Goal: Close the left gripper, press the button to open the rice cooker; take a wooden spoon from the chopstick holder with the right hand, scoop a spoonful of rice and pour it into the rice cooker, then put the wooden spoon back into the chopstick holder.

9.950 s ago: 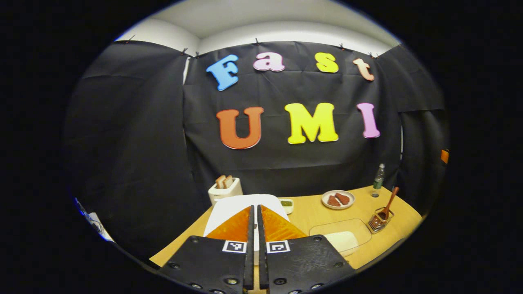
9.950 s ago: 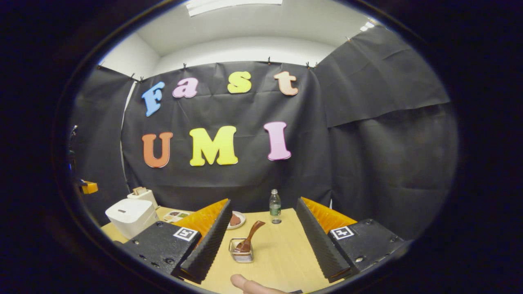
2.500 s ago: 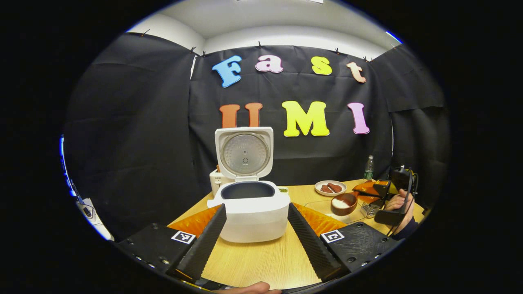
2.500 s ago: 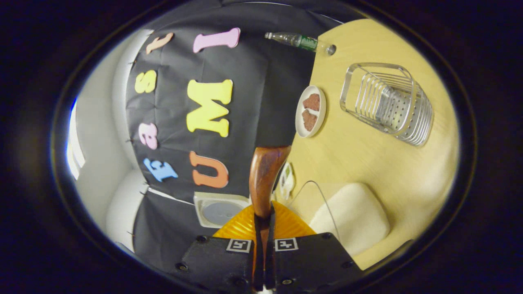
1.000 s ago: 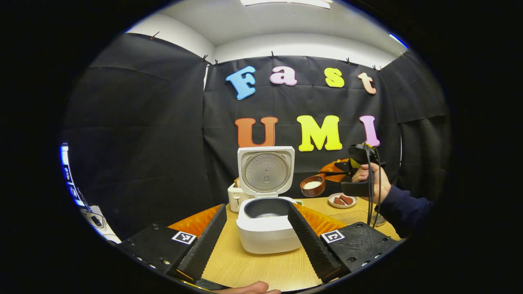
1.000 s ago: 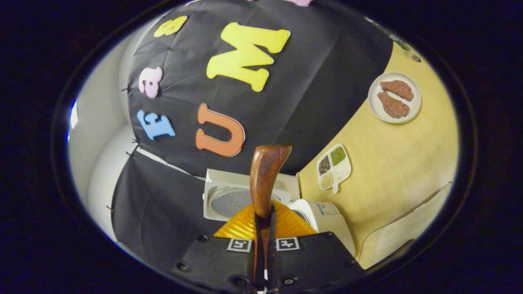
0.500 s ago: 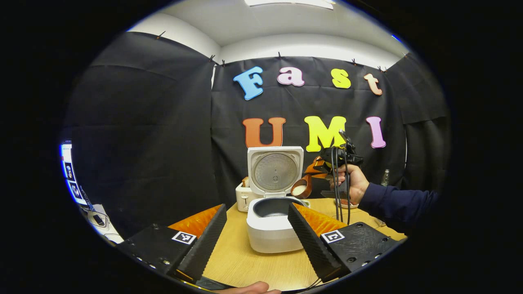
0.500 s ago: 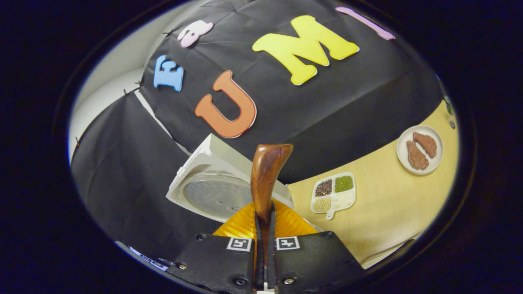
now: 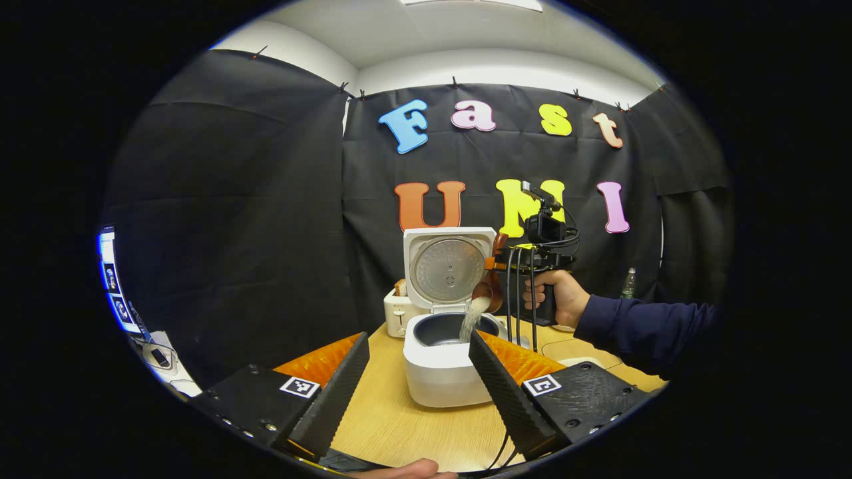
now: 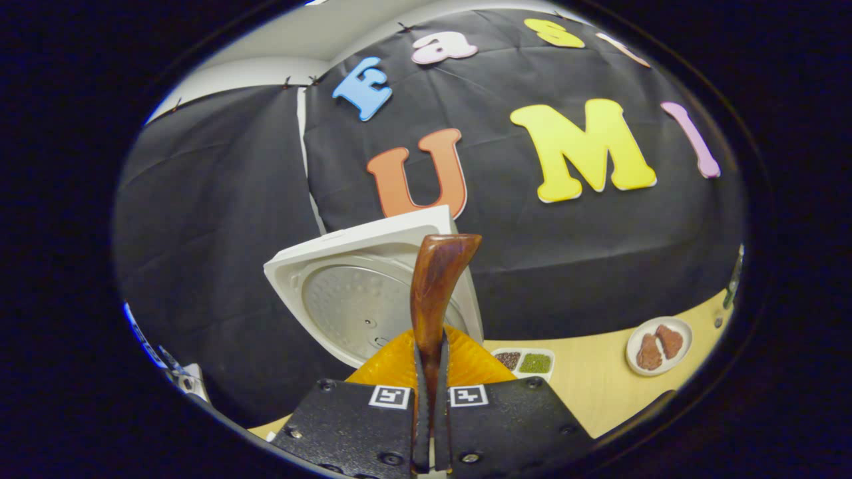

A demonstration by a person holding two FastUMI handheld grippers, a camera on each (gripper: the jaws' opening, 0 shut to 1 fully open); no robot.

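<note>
Tilted wooden spoon point(image 9: 484, 293) (rice point(image 9: 470, 318) spilling) over rice cooker point(image 9: 447, 362)

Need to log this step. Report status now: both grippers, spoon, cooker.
Left gripper open, idle. Right gripper shut on wooden spoon, tipped; rice streaming into open rice cooker. Nothing in the way.

Wooden spoon point(image 10: 436, 286): dark polished wood, glossy w/ visible grain. Rice cooker point(image 9: 444, 362): smooth white plastic, semi-matt; lid's inner plate point(image 10: 363, 309) looks like dimpled metal (dull sheen). Inner pot point(image 9: 444, 329) dark, prob. non-stick coating. Table point(image 9: 399, 426): pale wood-grain, matt. Booth wall point(image 9: 253, 199): black matt cloth, creased. Plate point(image 10: 659, 346) smooth, white.
</note>
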